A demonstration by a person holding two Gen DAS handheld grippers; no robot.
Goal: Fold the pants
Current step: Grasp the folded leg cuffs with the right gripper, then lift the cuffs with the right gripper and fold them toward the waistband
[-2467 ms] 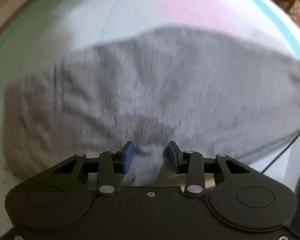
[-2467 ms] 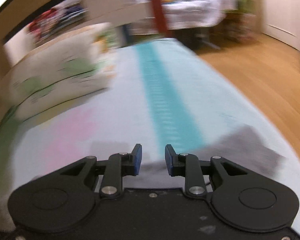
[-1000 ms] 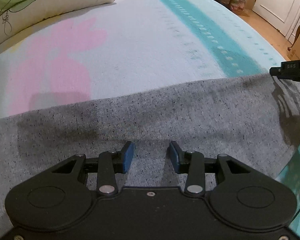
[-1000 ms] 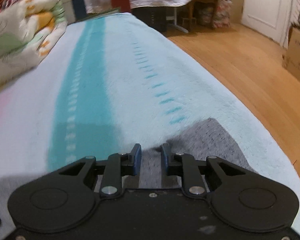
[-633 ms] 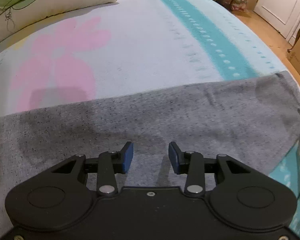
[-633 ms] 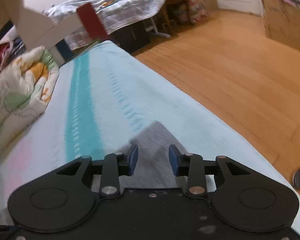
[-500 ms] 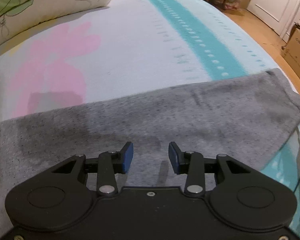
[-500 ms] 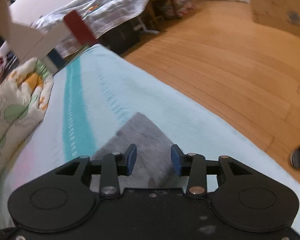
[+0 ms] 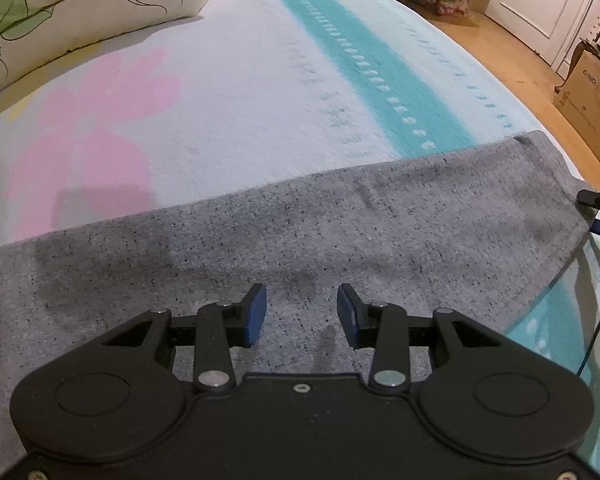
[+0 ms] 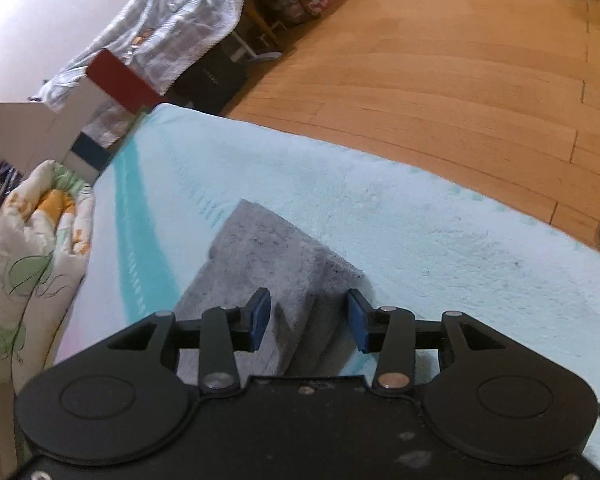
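The grey speckled pants (image 9: 300,224) lie folded in a long flat band across the bed. My left gripper (image 9: 302,316) is open and empty just above the cloth near its front edge. In the right wrist view the end of the pants (image 10: 268,248) shows as a folded grey corner. My right gripper (image 10: 308,320) is open and empty above that end; its tips also show at the right edge of the left wrist view (image 9: 598,200).
The bed sheet (image 9: 260,92) is pale with a teal stripe and a pink flower print. A rolled floral quilt (image 9: 80,16) lies at the far left. The bed's edge drops to a wooden floor (image 10: 440,80) on the right. Cardboard boxes (image 9: 592,96) stand beyond.
My right gripper has opened and let go of the pants' end, then swung right toward the bed's edge. My left gripper stayed open and shifted slightly over the cloth.
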